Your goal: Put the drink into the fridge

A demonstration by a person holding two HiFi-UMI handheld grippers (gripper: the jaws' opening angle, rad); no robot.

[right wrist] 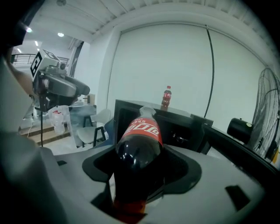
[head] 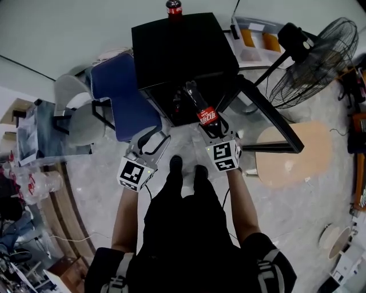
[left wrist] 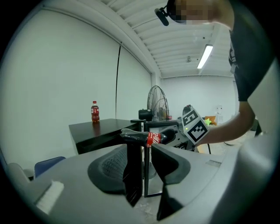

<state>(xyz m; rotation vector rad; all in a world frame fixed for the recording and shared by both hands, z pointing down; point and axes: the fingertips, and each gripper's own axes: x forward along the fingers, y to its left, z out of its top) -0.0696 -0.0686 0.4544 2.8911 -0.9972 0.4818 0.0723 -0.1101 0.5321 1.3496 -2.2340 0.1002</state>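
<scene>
Right gripper clamped on cola bottle nr its base, neck aimed at open fridge; left gripper jaws apart, empty; risk: end-held bottle may sag or twist in the pads, cap clips fridge edge, bottle drops.

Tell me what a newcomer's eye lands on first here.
First comes the cola bottle with the red label, clamped in the right gripper and aimed neck-first at the open black fridge straight ahead. Next come a second bottle standing on the fridge's top and the big floor fan at the right.
</scene>
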